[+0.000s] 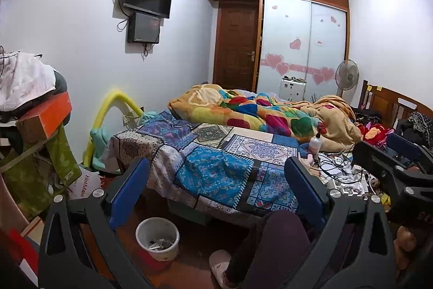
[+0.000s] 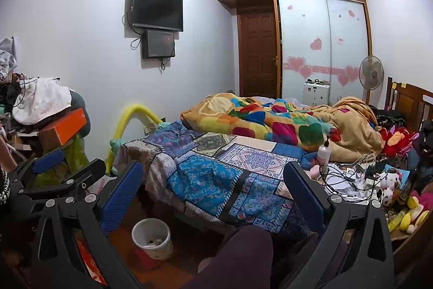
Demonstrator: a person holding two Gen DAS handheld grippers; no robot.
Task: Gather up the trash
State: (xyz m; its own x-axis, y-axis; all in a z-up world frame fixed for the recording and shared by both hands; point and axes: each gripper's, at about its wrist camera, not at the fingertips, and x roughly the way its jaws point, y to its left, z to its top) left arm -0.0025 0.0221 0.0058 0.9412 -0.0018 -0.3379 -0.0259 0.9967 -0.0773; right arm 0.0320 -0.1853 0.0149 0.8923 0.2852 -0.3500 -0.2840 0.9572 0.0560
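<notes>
hovering over the bed (image 1: pixel 216 167) w/ patchwork sheet, left gripper (image 1: pixel 216 191) has jaws spread wide, nothing between them. right gripper (image 2: pixel 211 194) also wide apart & empty. white trash bin (image 1: pixel 157 237) sits on floor just beside bed edge, some scraps inside. paper bits & cables (image 2: pixel 349 180) lie on bed near a pump bottle (image 2: pixel 324 152).

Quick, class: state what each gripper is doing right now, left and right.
Left gripper: open, jaws wide apart, holding nothing.
Right gripper: open, jaws wide apart, holding nothing.
</notes>
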